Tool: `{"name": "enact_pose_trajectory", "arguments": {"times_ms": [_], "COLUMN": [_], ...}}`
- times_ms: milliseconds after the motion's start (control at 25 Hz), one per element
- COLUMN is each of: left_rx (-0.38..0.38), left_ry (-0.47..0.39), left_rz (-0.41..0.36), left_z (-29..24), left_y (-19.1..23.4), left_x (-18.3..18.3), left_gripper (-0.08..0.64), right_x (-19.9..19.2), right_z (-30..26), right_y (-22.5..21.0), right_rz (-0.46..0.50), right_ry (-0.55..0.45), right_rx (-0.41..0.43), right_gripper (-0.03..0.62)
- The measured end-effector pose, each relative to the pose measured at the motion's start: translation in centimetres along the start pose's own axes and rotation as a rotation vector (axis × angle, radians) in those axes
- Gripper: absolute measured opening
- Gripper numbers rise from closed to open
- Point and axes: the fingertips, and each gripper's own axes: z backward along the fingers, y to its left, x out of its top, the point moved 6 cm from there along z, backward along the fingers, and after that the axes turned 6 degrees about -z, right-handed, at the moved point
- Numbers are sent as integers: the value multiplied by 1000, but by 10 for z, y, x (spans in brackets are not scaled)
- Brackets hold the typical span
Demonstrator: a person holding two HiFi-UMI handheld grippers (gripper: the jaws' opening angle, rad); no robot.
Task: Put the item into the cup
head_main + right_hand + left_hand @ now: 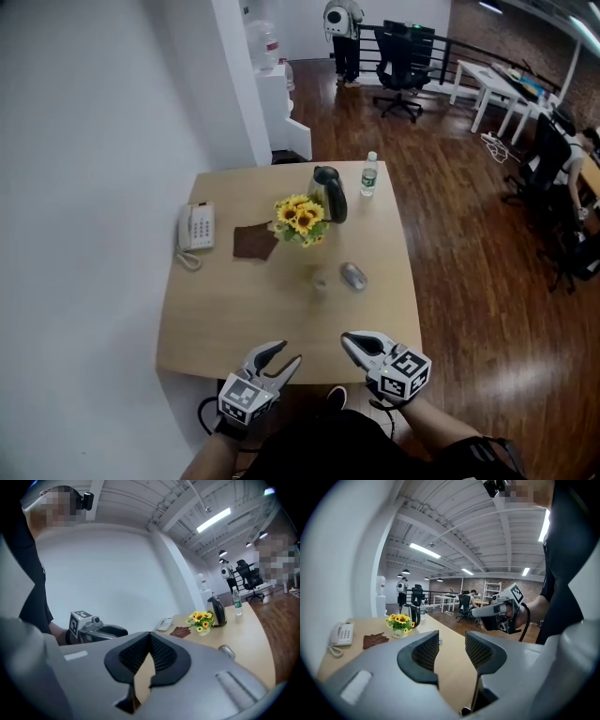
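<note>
- Item (353, 276) wasn't in the cup yet, was it? It lay on its side on the table (216, 328), just beside what looked like the clear cup (321, 282).
- Nope, nothing was done tbh. Right gripper (347, 338) was pressed together on nothing, and left gripper (291, 351) stood spread and empty. Both hung at the near edge, so the whole pick and drop was left.
</note>
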Motion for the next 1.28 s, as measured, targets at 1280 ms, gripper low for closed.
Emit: {"name": "enact_pose_trajectory", "arguments": {"times_ms": [1280], "left_rx": [-141], "left_ry": [-104], "left_rz": [-49], "left_z": [215], "left_y": [-160], "left_x": [-42], "left_gripper": [170], "right_x": [-101], "right_z": [122], "right_y": [272], "right_rz": [-9], "right_ry": [-107], "right_rx": [-119], "right_gripper": [8]}}
